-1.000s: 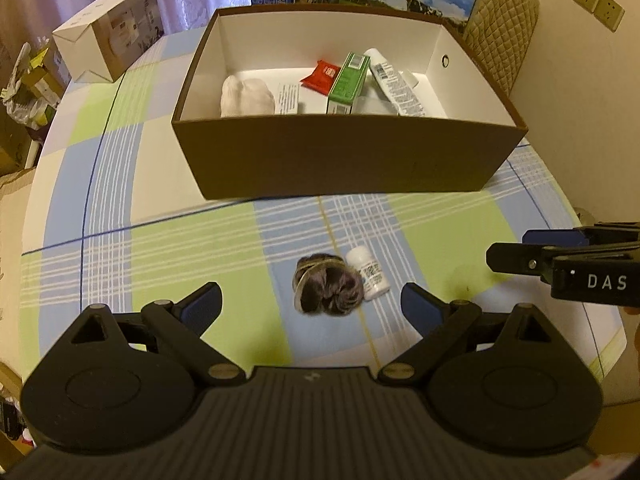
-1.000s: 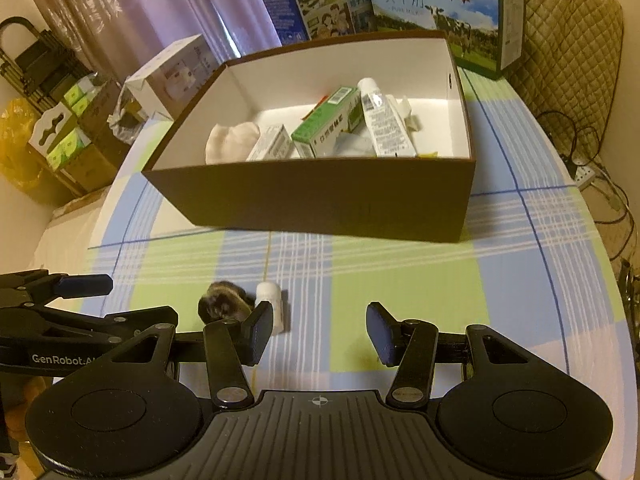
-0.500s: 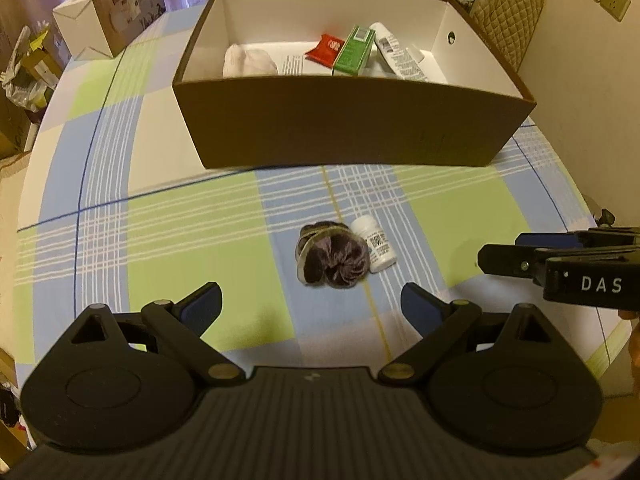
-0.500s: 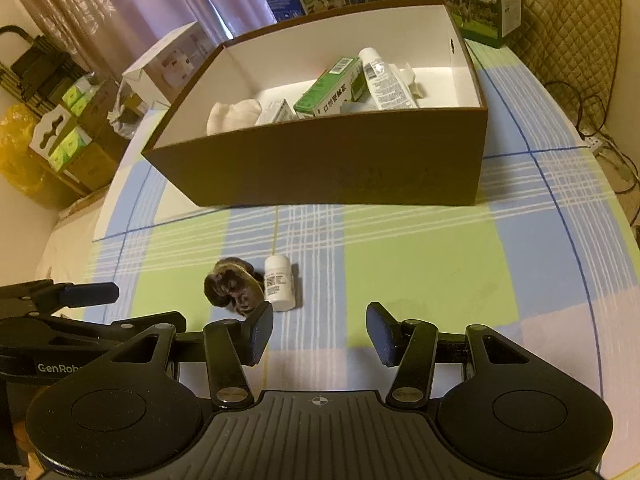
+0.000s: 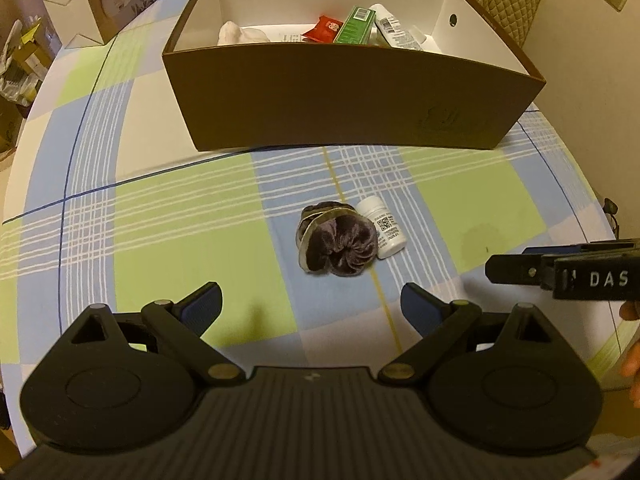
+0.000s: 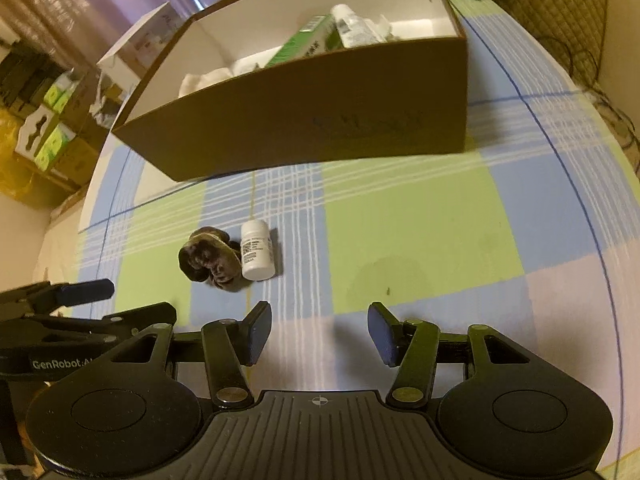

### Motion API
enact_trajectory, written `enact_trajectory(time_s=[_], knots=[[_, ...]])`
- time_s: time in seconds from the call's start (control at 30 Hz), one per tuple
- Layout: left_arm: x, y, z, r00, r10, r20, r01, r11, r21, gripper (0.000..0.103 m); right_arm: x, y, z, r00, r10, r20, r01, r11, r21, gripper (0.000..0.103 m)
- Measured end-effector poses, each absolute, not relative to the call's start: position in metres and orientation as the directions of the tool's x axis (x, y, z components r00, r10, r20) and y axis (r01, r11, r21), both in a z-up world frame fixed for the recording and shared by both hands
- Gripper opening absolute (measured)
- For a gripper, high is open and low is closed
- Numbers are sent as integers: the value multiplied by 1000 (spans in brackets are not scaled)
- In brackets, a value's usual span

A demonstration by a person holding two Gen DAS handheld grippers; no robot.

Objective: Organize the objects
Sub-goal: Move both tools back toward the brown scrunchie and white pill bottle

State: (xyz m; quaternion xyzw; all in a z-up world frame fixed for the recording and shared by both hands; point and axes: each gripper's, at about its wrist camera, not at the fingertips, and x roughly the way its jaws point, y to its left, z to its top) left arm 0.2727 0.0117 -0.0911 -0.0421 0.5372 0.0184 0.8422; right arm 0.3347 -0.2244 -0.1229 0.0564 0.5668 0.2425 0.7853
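A dark velvet scrunchie (image 5: 338,242) lay touching a small white pill bottle (image 5: 382,226), both in front of the brown cardboard box (image 5: 352,96). The left gripper (image 5: 310,306) stood wide and empty above them; the right gripper (image 6: 320,330) was opening, nothing between its jaws.

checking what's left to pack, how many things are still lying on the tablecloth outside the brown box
2: a dark velvet scrunchie and a small white pill bottle lying on its side, touching the scrunchie's right edge, both in front of the brown box. Anything behind the box would be hidden.
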Motion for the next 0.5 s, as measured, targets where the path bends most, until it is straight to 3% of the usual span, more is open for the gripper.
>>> enact_trajectory(time_s=[0.17, 0.5], knots=[[276, 13, -99, 424, -21, -906, -58, 997, -50, 93, 336, -228, -130, 244, 413, -877, -286, 895, 342, 60], [294, 11, -111, 428, -40, -903, -14, 999, -51, 89, 344, -247, -137, 269, 345, -899, -239, 928, 285, 61]])
